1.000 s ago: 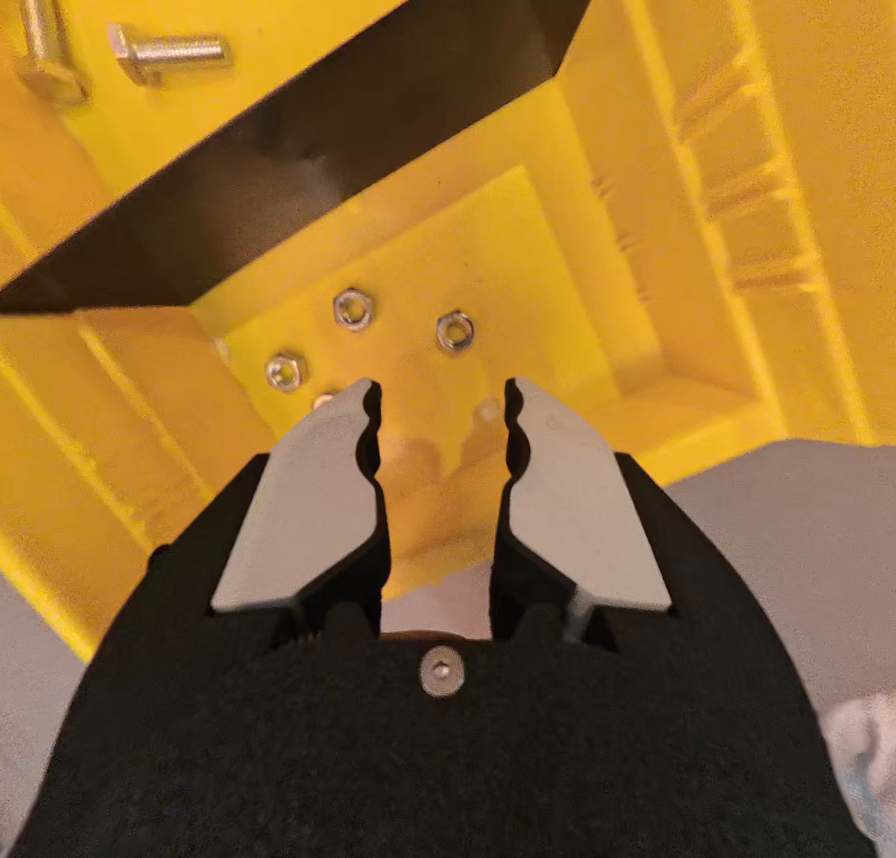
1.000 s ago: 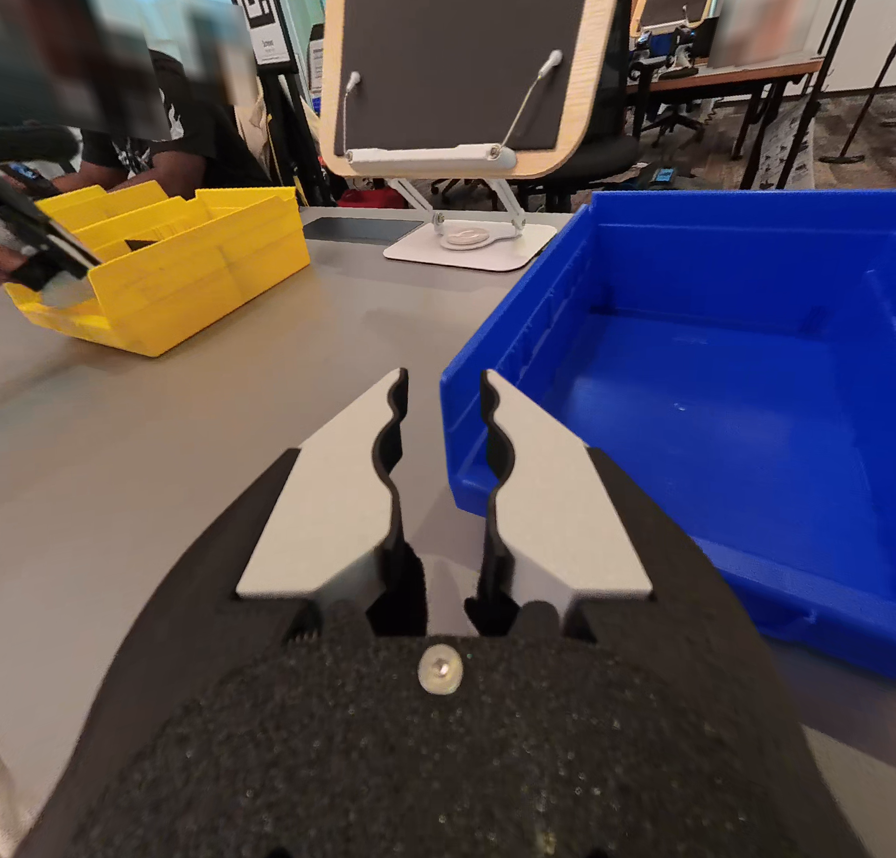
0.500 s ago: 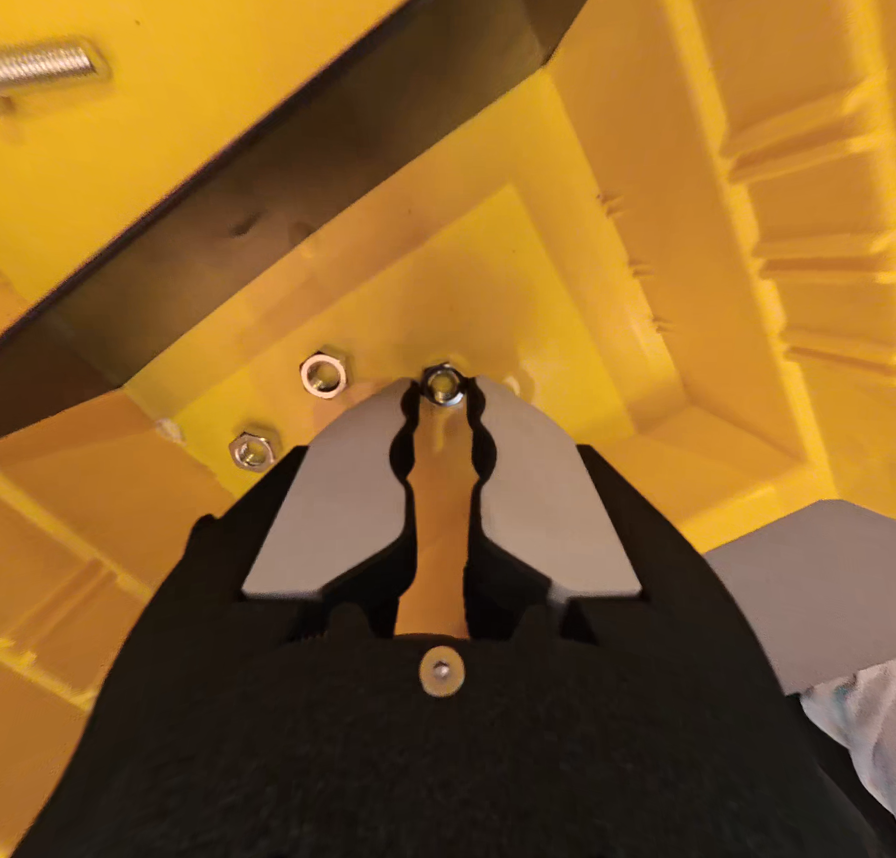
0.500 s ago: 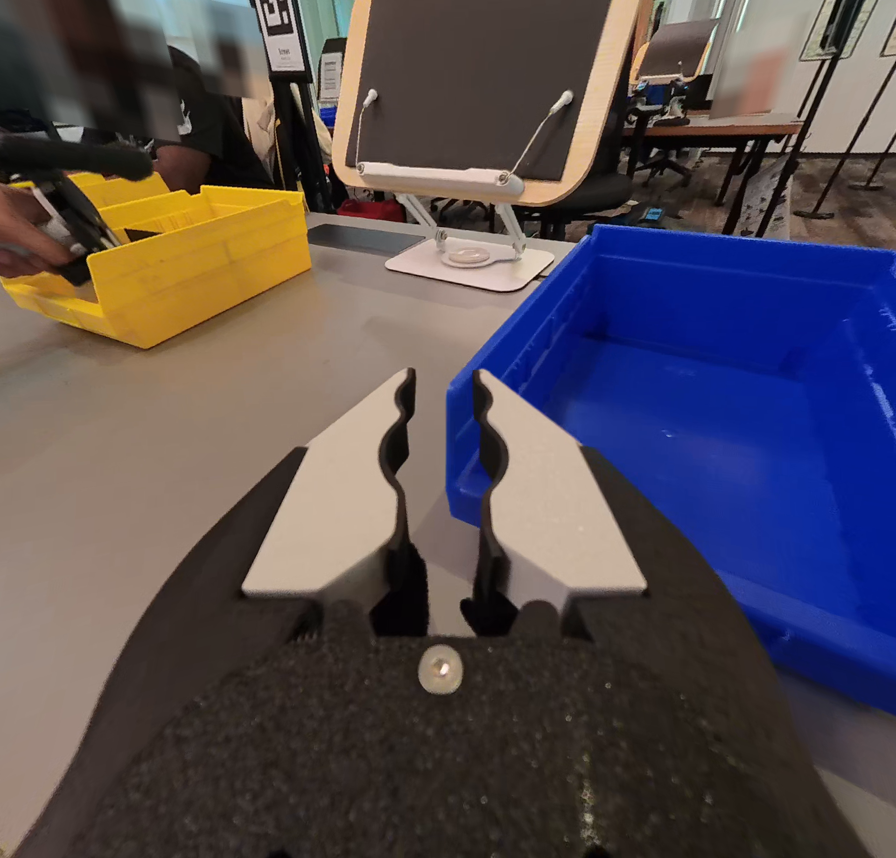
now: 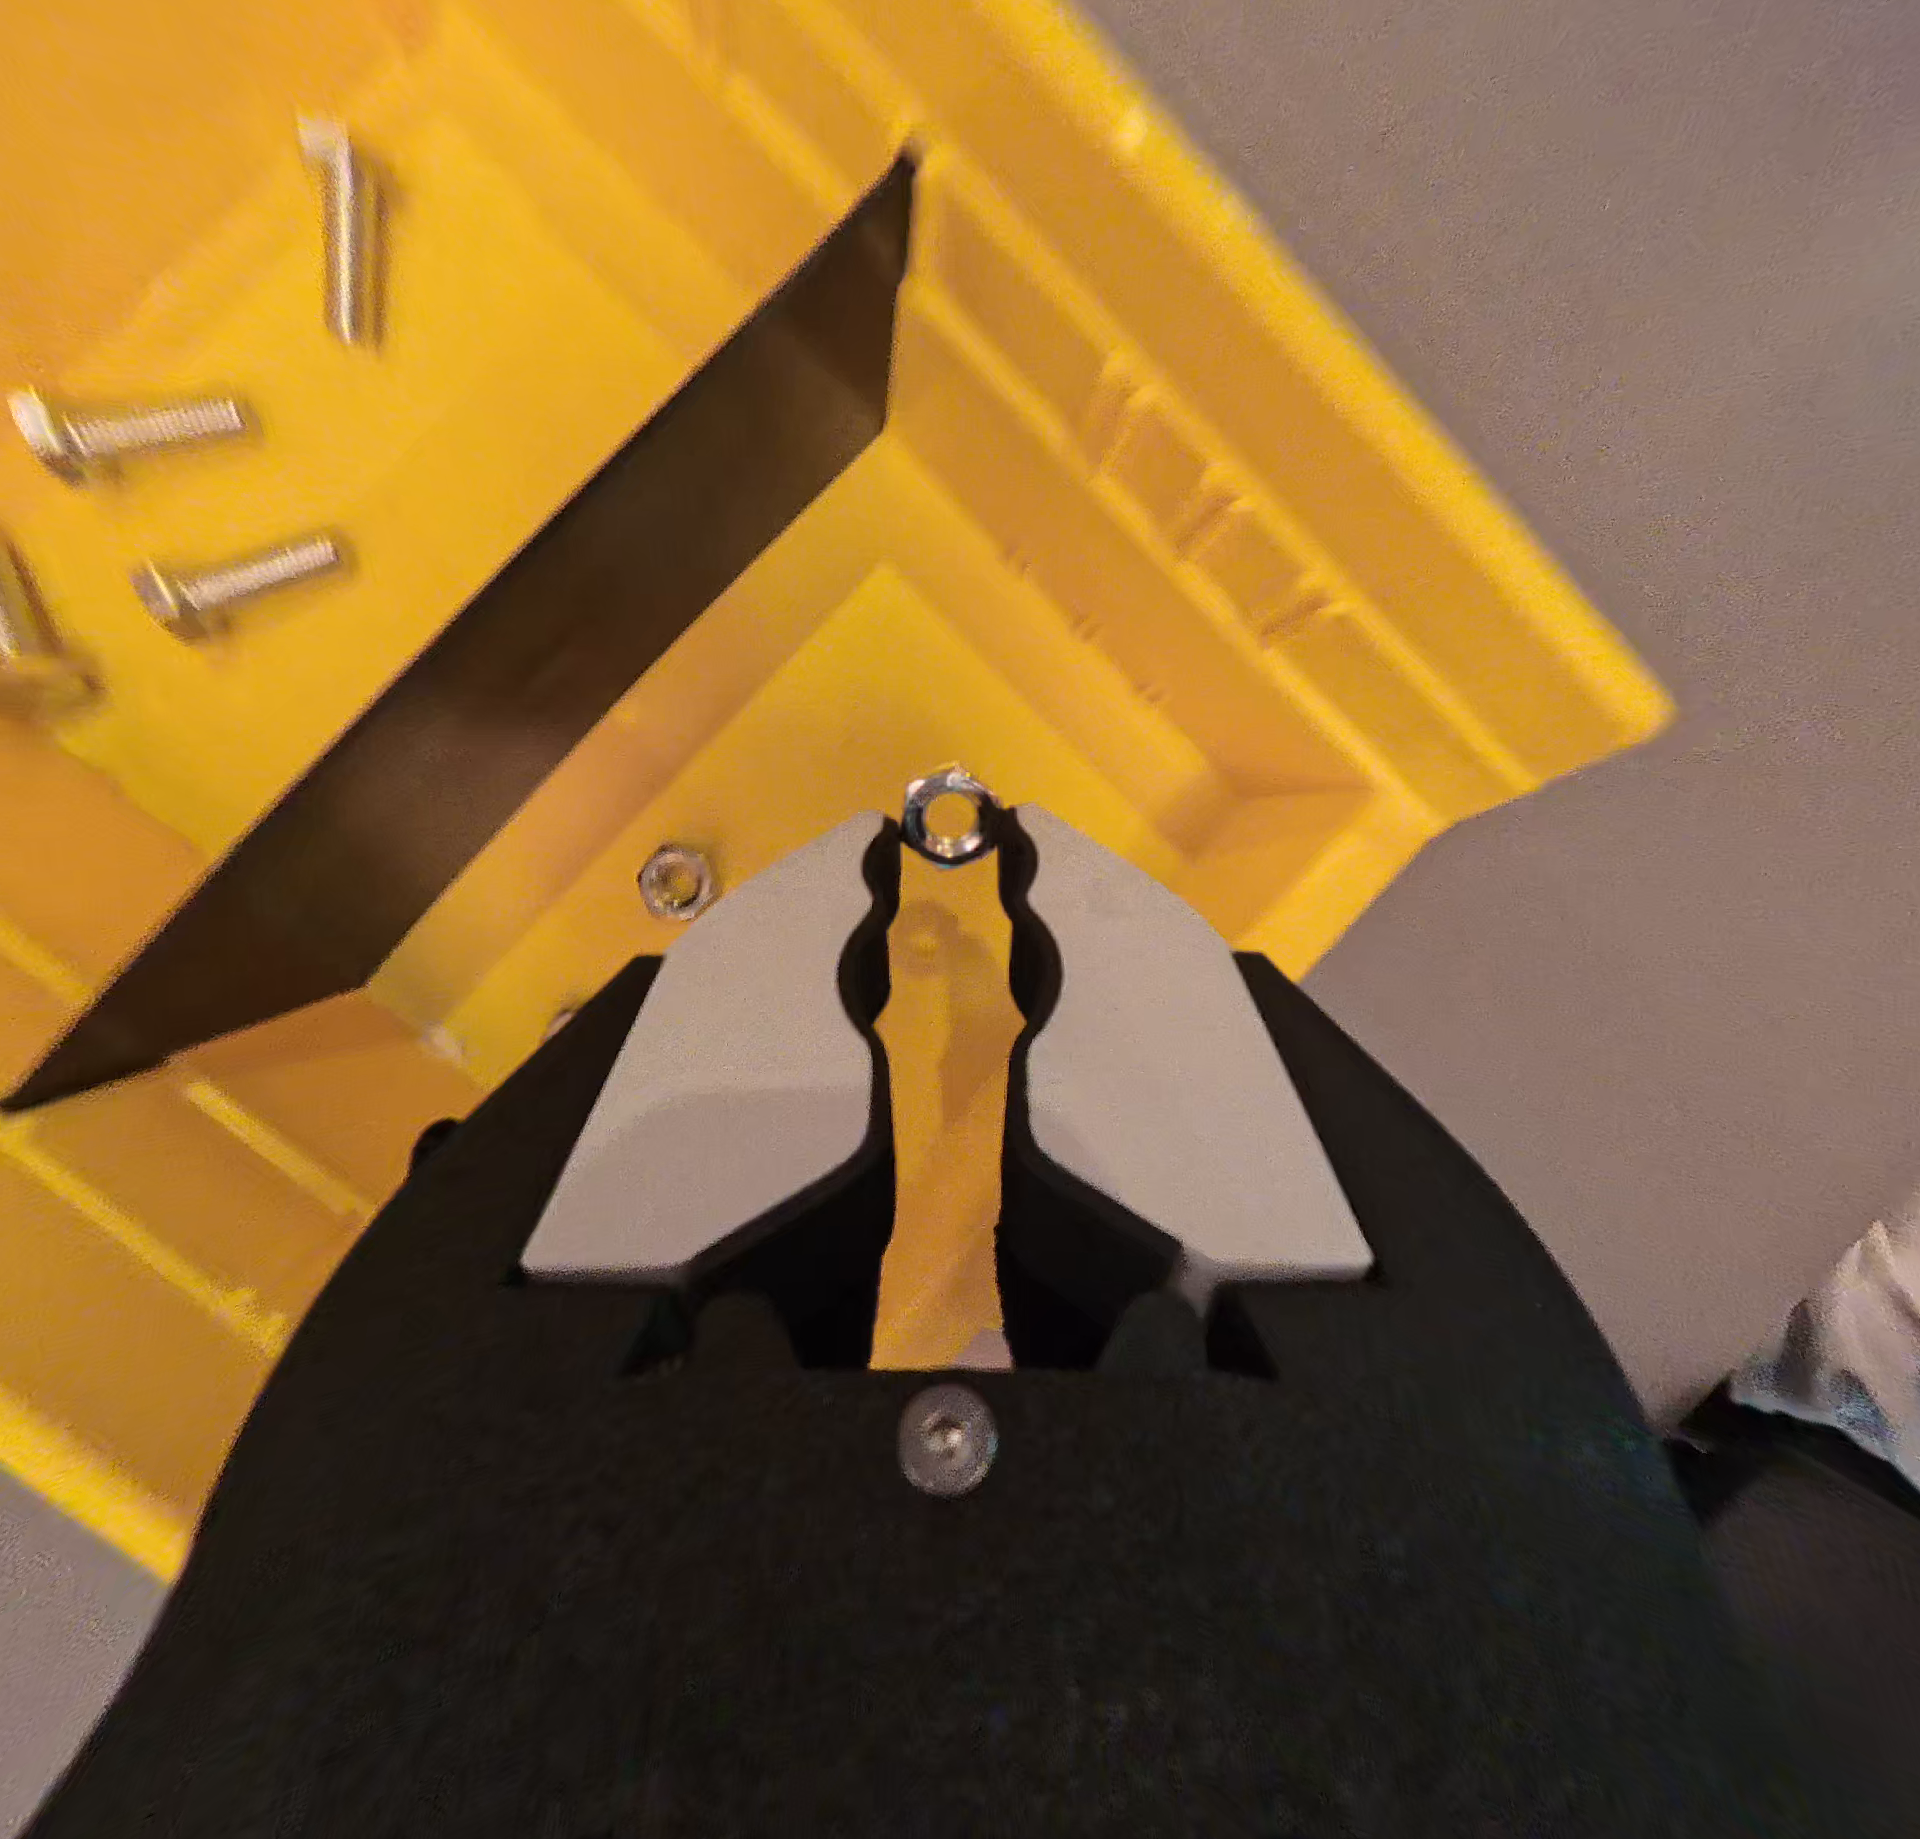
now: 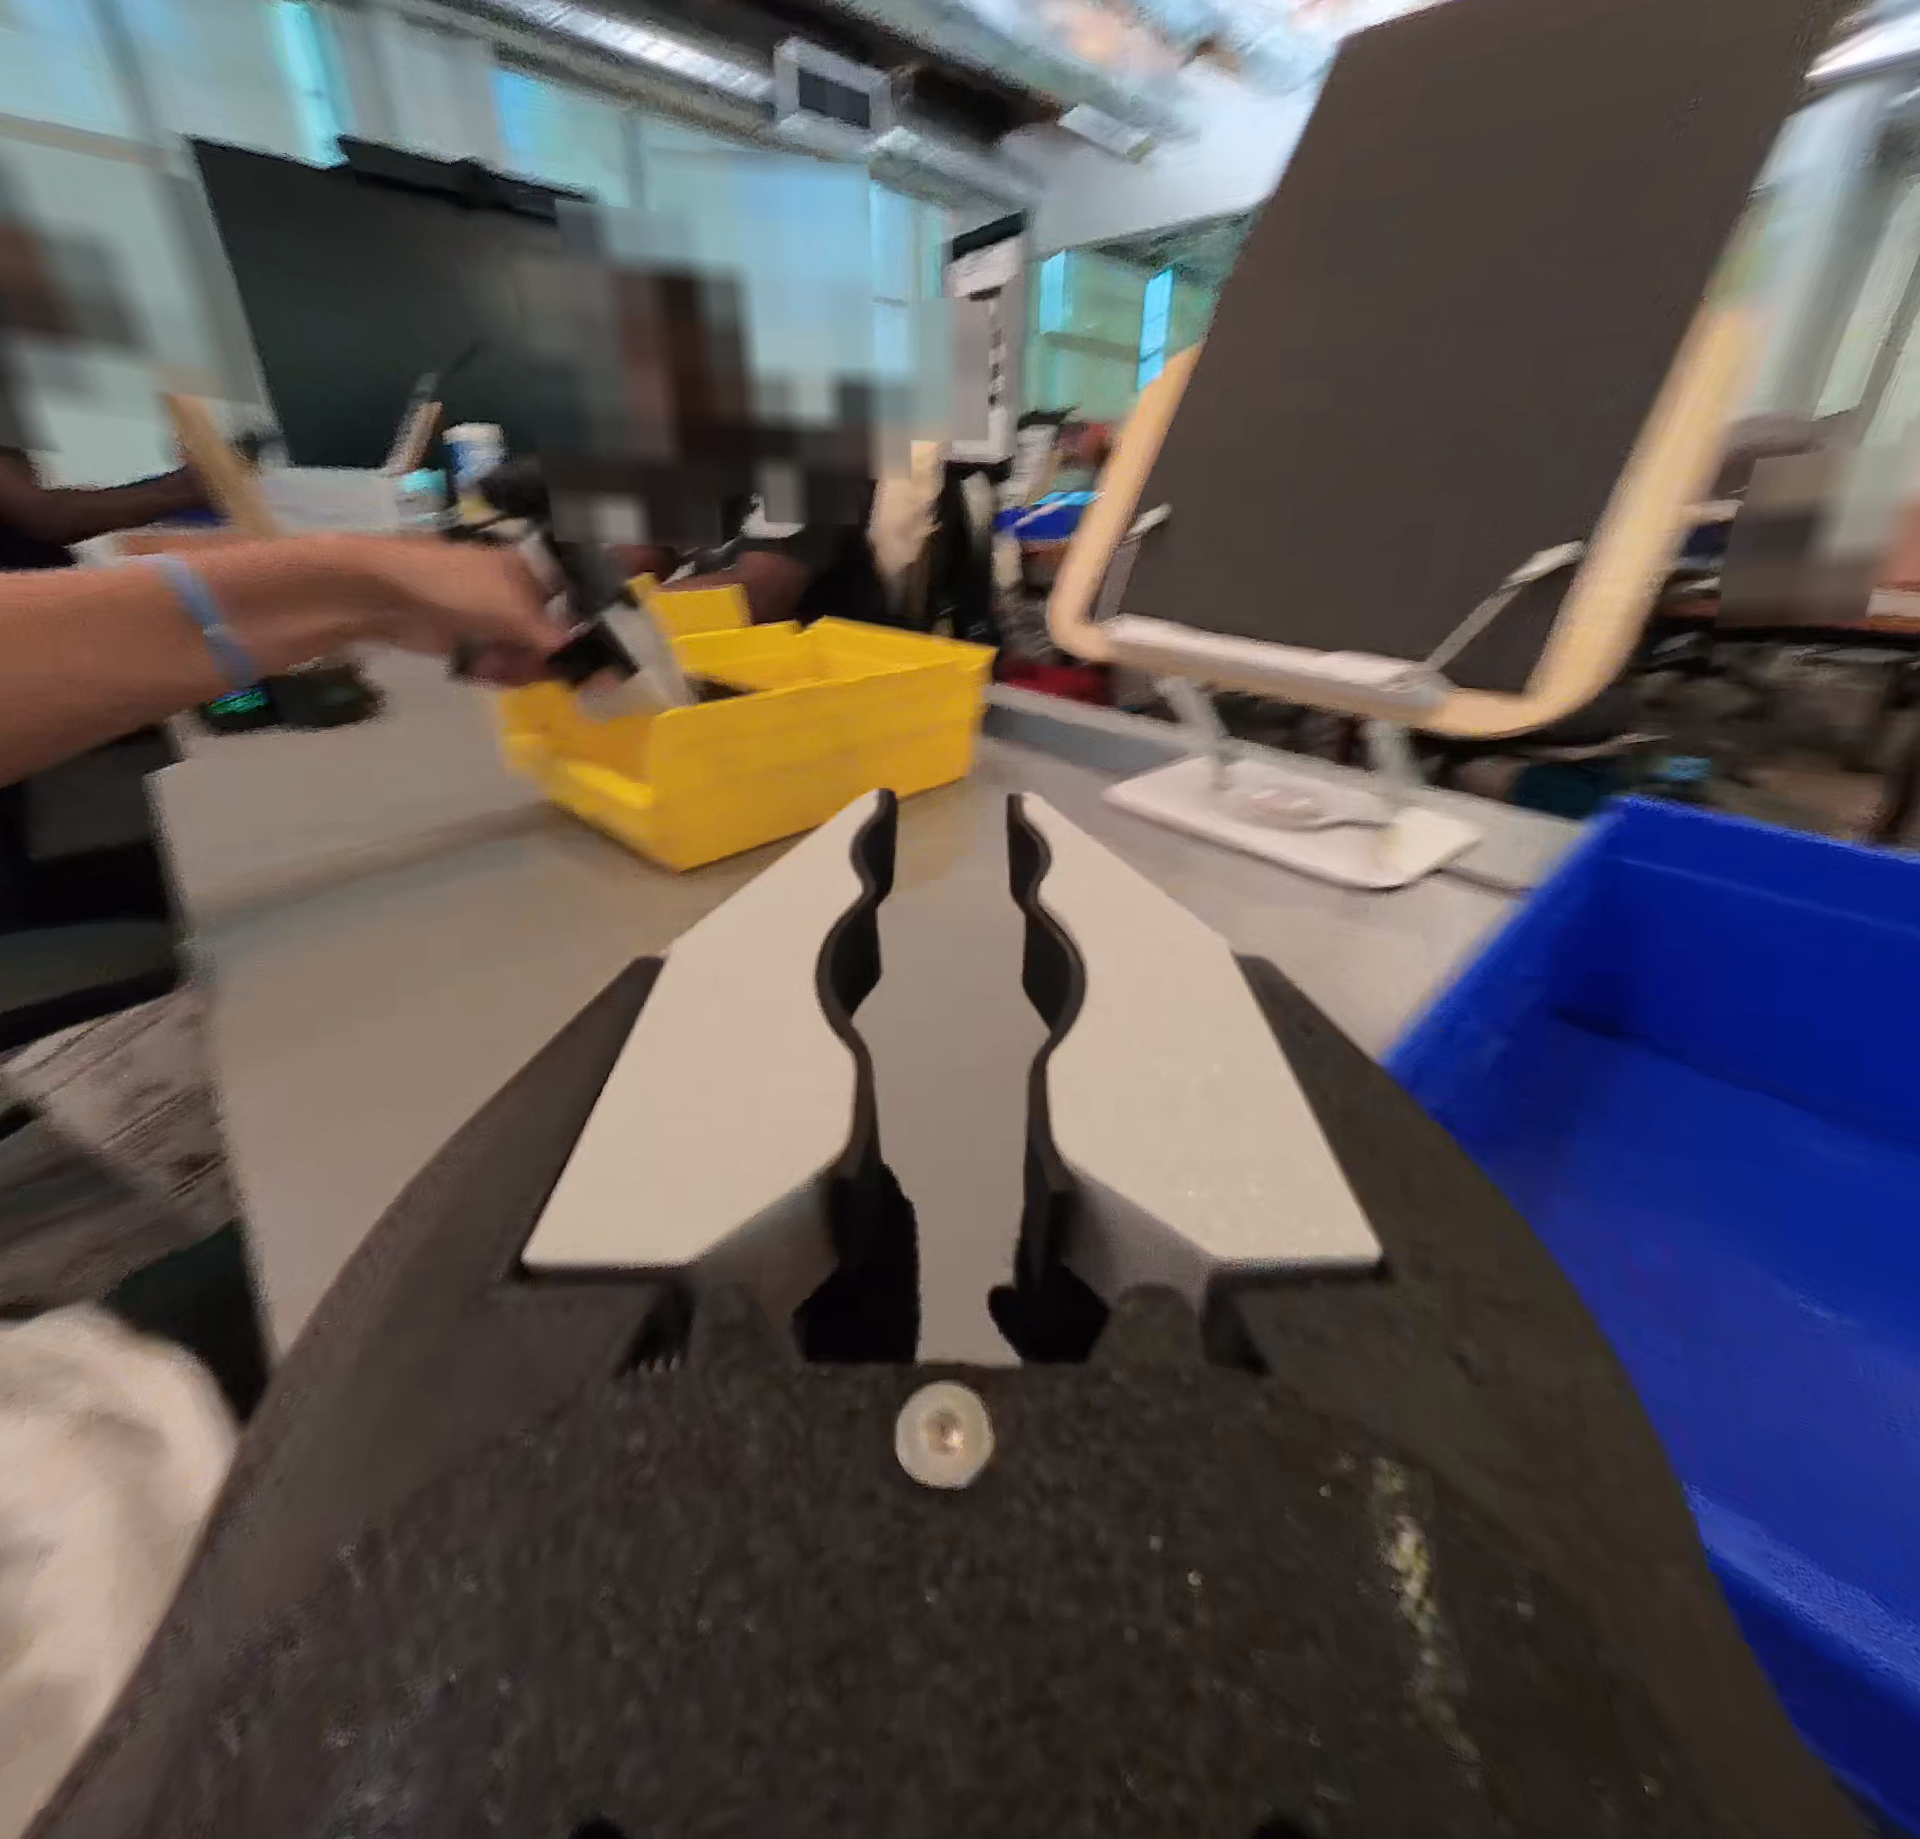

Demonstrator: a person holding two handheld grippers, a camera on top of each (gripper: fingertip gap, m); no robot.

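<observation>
Pinching a small silver nut [image 5: 948, 825] right at its tips, the left gripper [image 5: 948, 839] hangs over the yellow bin [image 5: 1299, 501]. Both pads press on the sides of the nut, and the hole in the nut faces the camera. A second nut [image 5: 675, 883] lies on the bin floor, just left of the fingers. A black divider [image 5: 582, 636] stands across the bin, farther off and to the left. On the far side of it lie a few silver bolts [image 5: 234, 574]. Gray table [image 5: 1610, 231] shows to the right of the bin. The right gripper [image 6: 951, 833] hangs above the gray table with its fingers a little apart and nothing between them. A blue bin [image 6: 1714, 1114] sits just to its right. Far off to the left is the yellow bin [image 6: 790, 740], where a hand [image 6: 416, 605] holds the other gripper over it. A dark board on a white stand [image 6: 1434, 418] is far off to the right.
</observation>
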